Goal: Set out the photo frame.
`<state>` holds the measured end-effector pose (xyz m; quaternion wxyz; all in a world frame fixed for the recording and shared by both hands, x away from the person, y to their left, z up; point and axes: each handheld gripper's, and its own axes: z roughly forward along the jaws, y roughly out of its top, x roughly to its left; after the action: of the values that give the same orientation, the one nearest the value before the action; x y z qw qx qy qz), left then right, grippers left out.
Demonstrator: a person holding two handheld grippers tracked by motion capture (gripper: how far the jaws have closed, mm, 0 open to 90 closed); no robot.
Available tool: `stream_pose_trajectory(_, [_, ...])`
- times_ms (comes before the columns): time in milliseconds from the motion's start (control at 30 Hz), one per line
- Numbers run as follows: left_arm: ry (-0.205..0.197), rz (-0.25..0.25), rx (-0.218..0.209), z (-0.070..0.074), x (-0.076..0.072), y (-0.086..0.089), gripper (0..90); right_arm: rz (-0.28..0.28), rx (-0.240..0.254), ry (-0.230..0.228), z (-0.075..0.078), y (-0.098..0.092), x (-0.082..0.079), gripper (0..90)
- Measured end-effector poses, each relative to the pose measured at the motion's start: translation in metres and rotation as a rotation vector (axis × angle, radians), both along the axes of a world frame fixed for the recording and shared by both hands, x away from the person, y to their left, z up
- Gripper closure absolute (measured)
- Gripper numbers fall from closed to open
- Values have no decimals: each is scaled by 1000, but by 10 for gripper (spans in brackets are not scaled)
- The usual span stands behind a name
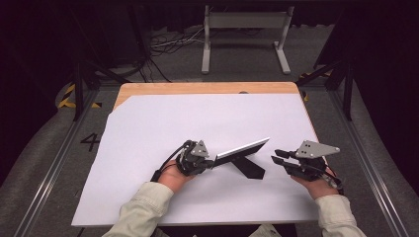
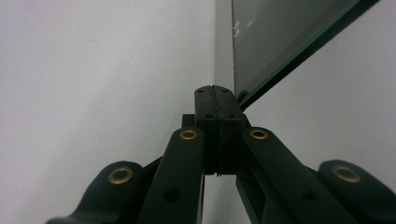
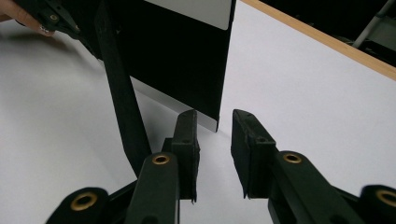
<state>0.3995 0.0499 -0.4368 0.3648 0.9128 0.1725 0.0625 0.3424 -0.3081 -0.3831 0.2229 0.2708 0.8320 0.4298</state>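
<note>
Now, from the high view, the left gripper has one end of a thin dark panel pinched and lifts it at a slant, probably so the black strut underneath can swing out and prop it. The right gripper hangs just beside the panel's raised end, not touching, ready to help. A white sheet covers the wooden table; beyond lie grey floor, cables and a pale metal frame in a dark room. Over to the left gripper view: jaws clamped together on the panel's silver-edged corner. And the right gripper view: jaws parted, nothing between them, aimed at the panel's lower corner, the strut slanting down alongside.
</note>
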Motion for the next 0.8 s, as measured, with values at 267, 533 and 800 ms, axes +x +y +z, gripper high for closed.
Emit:
stream_pose_trajectory(267, [42,-30,-28,-3,-3,-3,900,-13,4,-9,3,-3,-1,705])
stream_pose_trajectory(533, [66,-67,-31,-3,-5,-5,899,-15,6,-3,2,-3,-1,698])
stream_pose_trajectory(800, [91,-111,-17,-3,-8,-9,899,-14,6,-1,2,-3,0,695])
